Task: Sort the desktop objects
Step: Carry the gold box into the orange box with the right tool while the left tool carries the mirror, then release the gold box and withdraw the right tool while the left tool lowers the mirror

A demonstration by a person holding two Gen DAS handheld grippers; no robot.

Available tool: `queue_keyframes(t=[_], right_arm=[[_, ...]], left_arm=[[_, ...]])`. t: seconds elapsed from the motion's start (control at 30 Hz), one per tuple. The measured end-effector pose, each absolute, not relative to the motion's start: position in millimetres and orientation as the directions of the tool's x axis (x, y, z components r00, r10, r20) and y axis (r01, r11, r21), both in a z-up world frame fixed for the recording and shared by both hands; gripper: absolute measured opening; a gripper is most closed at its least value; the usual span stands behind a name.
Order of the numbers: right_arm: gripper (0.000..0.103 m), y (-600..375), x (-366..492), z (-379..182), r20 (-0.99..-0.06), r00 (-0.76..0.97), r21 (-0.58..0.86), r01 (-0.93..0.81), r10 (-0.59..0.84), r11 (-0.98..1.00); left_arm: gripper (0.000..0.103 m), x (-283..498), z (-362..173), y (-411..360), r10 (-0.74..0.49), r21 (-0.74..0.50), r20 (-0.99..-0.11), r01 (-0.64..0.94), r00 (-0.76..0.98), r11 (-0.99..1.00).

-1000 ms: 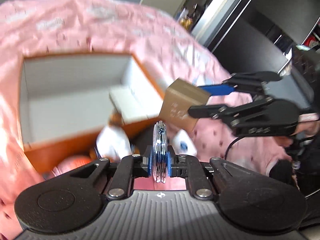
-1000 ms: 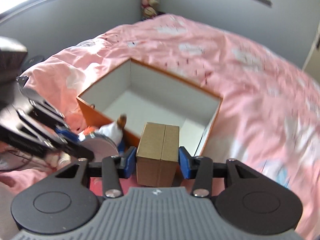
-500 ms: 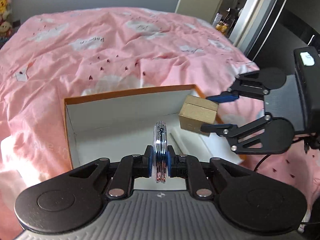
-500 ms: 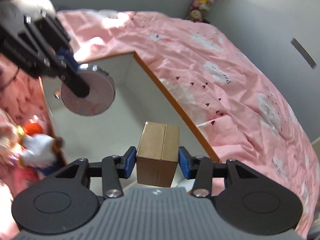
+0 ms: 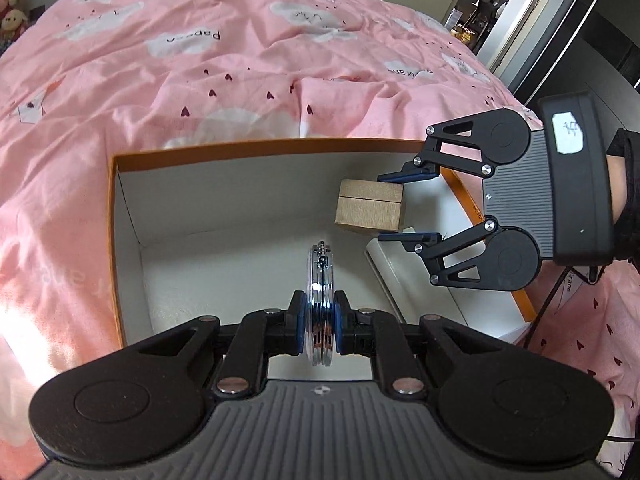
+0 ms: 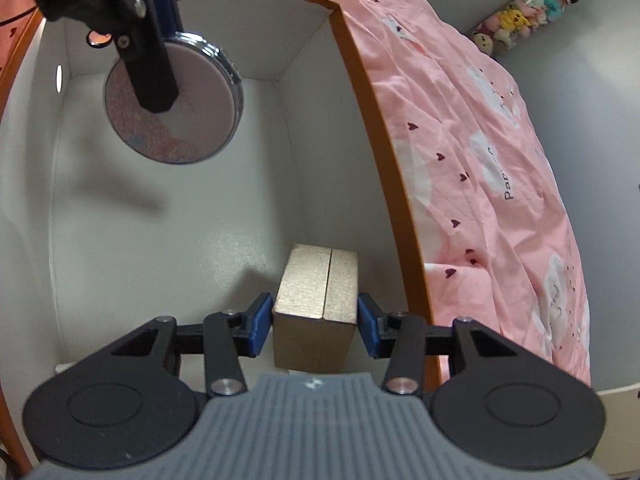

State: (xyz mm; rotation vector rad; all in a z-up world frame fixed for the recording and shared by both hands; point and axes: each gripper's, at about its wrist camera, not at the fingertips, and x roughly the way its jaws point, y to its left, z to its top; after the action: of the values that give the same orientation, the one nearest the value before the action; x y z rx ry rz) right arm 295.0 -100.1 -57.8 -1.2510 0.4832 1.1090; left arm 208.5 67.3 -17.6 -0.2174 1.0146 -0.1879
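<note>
1. Tan cardboard cube box (image 6: 316, 300) with a seam down its top, clamped between the blue pads (image 6: 259, 322) of the right gripper (image 6: 315, 320); low centre of the right wrist view, right of centre in the left wrist view (image 5: 370, 212).
2. Hangs inside the open orange-rimmed box with white inner walls (image 6: 352, 92), close to its right wall, above the white floor.
3. Round chrome-edged compact mirror with a pink glittery face (image 6: 174, 100), pinched edge-on by the left gripper (image 5: 319, 320), jaws narrow around it; upper left of the right wrist view, also within the box opening.
4. Seen as a thin silver disc (image 5: 319, 280) at centre of the left wrist view.
5. Pink bedsheet printed with white clouds and small dark hearts (image 5: 200, 72) all around the box.
6. Row of plush toys (image 6: 528, 8) at upper right of the right wrist view, against a grey wall.
</note>
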Motion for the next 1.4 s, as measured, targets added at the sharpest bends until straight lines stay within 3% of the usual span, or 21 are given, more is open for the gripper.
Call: queue_keyframes(t=[0.43,0.7,0.87,0.97,1.23,1.4], right_arm=[[0.05,-119,292,-73,-0.807,0.537,-0.582,-0.793,0.246,-0.178],[0.05,-122,290,-56,-0.79,0.537,-0.587,-0.802,0.295,-0.113],[0.028,-111,286,-66,-0.795,0.523,-0.579,-0.806,0.308,-0.126],[0.022,-105,289,-75,-0.807,0.522,-0.568,-0.815,0.277,-0.12],[0.019,-113,292,-76,-0.812,0.521,-0.554,-0.829,0.263,-0.068],[0.019,-118,284,-56,-0.801,0.514,-0.517,-0.852,0.306,0.076]], left_arm=[[0.015,212,-31,70,-0.281,-0.297,-0.825,0.048,0.49,0.954],[0.015,214,-33,67,-0.288,-0.301,-0.827,0.053,0.483,0.952],[0.015,216,-34,65,-0.283,-0.297,-0.831,0.049,0.479,0.954],[0.015,216,-33,65,-0.28,-0.296,-0.83,0.045,0.482,0.954],[0.015,215,-32,67,-0.281,-0.302,-0.826,0.038,0.488,0.953],[0.015,212,-28,66,-0.307,-0.329,-0.813,0.045,0.495,0.943]])
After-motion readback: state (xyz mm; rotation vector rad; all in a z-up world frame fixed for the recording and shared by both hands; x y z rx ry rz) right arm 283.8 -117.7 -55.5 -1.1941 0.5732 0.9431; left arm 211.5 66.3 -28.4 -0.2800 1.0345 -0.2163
